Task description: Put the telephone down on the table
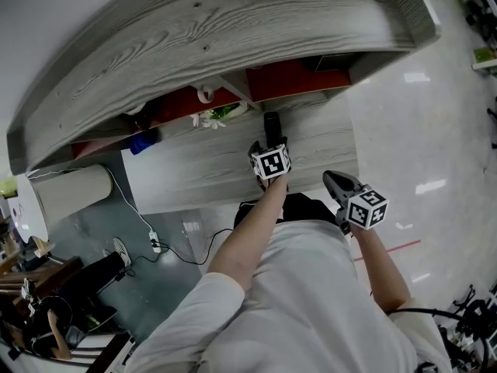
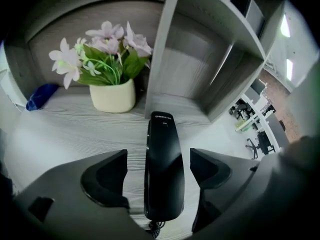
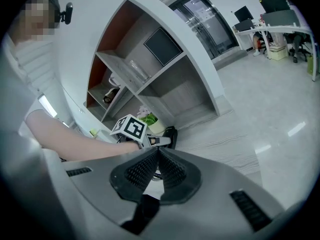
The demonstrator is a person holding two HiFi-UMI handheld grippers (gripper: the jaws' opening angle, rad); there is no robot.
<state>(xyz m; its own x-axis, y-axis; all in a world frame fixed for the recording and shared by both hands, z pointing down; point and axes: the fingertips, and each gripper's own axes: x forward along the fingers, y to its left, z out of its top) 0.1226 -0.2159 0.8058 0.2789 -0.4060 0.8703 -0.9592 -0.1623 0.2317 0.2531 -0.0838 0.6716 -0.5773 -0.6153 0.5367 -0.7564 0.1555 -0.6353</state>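
1. My right gripper [image 3: 157, 156] is near my body, with its jaws closed together on nothing.
2. My left gripper [image 2: 158, 166] stands wide open. The phone [image 2: 164, 144] lies flat on the table [image 2: 70, 129] between the jaws, and they do not touch it.
3. If I pull back crooked, a jaw may catch the phone or its cord [image 2: 155, 228] and drag it.
4. If I push forward instead, the phone could slide toward the flower pot [image 2: 113, 95].

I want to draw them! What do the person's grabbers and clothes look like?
The left gripper and the right gripper are dark grey, with wedge-shaped jaws and black pads, bumpy on the right one. Each carries a white cube with black square markers. The person wears a white short-sleeved shirt.
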